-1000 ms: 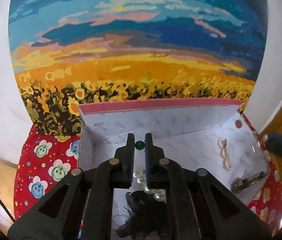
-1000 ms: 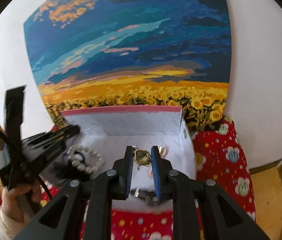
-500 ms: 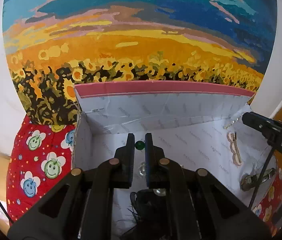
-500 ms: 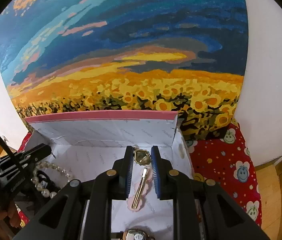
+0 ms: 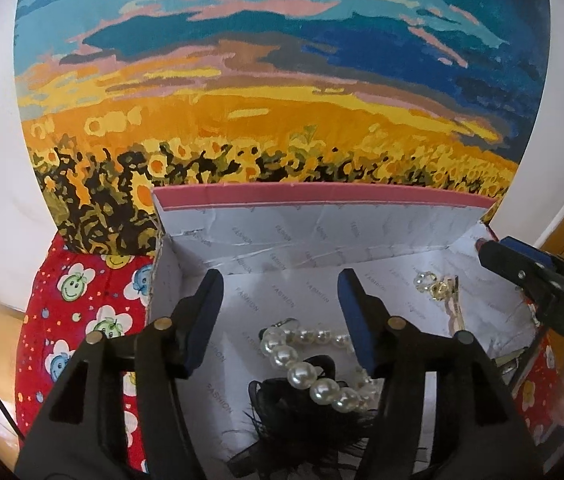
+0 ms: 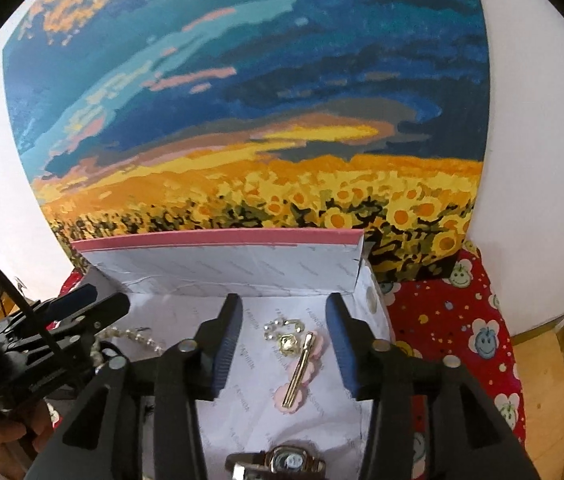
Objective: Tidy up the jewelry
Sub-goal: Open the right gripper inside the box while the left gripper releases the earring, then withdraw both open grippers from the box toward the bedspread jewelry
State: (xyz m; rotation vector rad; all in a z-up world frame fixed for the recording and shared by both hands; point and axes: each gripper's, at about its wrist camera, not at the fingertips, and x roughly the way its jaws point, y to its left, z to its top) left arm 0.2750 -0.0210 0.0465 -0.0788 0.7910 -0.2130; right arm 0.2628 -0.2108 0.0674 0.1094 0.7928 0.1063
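Jewelry — pearl strand (image 5: 314,372), brooch (image 6: 288,343), hair clip (image 6: 300,372), watch (image 6: 288,460) — lying inside box (image 5: 322,204); both grippers' fingers hanging open, holding nothing.

Box (image 5: 185,280) (paper-lined) on red cloth (image 5: 81,320)

The word "FASHION" is repeating in small grey print all over the white paper lining of the pink-rimmed cardboard box (image 5: 322,236), on its floor and back wall alike. White letters "DAS" are showing on the black right gripper (image 5: 498,258) entering the left wrist view.
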